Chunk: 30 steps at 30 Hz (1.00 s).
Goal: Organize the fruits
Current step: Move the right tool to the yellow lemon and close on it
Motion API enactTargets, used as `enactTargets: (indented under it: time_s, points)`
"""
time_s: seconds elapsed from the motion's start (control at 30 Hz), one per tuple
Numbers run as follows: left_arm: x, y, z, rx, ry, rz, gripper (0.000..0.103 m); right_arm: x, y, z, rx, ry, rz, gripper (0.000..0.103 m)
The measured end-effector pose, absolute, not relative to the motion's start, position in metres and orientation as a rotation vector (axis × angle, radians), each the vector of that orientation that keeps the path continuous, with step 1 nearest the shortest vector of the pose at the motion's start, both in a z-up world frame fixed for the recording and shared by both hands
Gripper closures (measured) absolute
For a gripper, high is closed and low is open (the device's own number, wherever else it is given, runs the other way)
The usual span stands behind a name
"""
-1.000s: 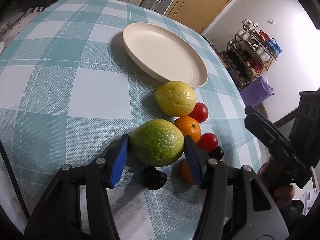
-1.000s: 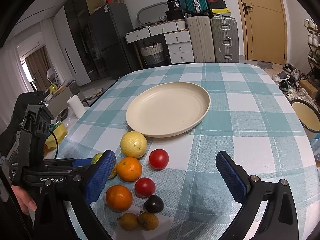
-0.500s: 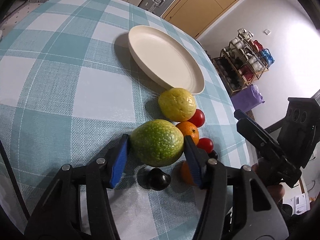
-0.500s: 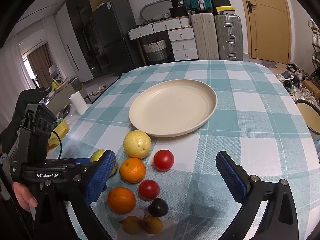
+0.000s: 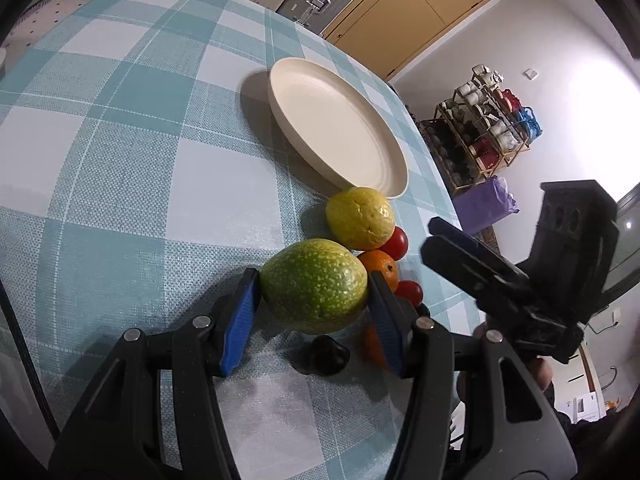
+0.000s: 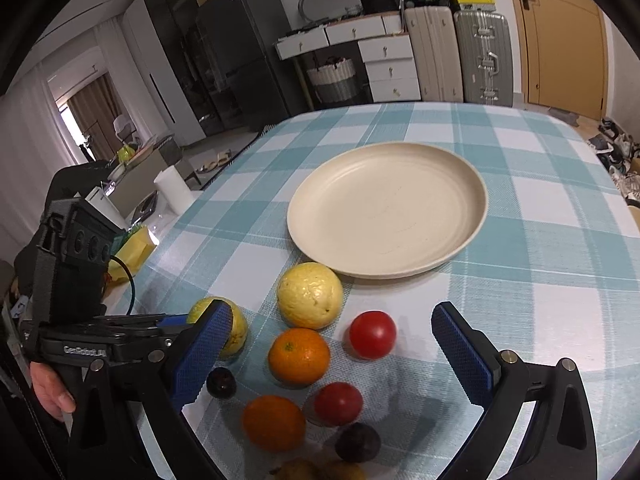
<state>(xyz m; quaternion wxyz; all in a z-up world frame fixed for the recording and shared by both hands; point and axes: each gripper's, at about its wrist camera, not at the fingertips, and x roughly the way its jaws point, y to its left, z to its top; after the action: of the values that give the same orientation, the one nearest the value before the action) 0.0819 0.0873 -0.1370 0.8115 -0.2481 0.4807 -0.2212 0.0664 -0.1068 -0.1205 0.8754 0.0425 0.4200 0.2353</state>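
Note:
My left gripper [image 5: 314, 300] is shut on a green speckled fruit [image 5: 314, 286] and holds it lifted above the checked cloth. A cream plate [image 5: 336, 128] lies beyond it, also in the right wrist view [image 6: 386, 208]. On the cloth lie a yellow fruit [image 6: 310, 295], two oranges [image 6: 299, 356] [image 6: 274, 422], two red tomatoes [image 6: 373, 335] [image 6: 338, 404] and two dark plums [image 6: 221, 382] [image 6: 357, 442]. My right gripper [image 6: 332, 356] is open above the fruit cluster. The held fruit [image 6: 238, 326] shows partly behind its left finger.
The table edge runs at the left, with a white roll [image 6: 173, 192] and a yellow bag [image 6: 134, 246] on a low stand beyond it. Suitcases [image 6: 482, 58] and drawers stand behind the table. A shelf of cups [image 5: 494, 120] stands by the wall.
My left gripper has lifted the green fruit off the cloth and tilted. My right gripper has moved forward over the fruit, still open.

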Motion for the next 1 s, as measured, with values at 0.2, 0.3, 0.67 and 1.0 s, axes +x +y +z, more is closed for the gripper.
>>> enactTargets:
  time_s: [0.2,0.3,0.67,1.0]
  points:
    - [0.081,0.094,-0.137,-0.524,1.021,-0.453,0.052,0.077,-0.094,-0.129,0.068,0.918,0.501,0.001]
    - [0.083,0.097,-0.140,-0.532,1.025,-0.453,0.052,0.082,-0.088,-0.132,0.057,0.939,0.504,0.001]
    - [0.087,0.102,-0.145,-0.547,1.039,-0.464,0.052,0.097,-0.068,-0.141,0.020,0.987,0.512,0.005]
    - [0.088,0.104,-0.144,-0.542,1.036,-0.461,0.052,0.104,-0.056,-0.146,-0.039,1.026,0.482,0.024]
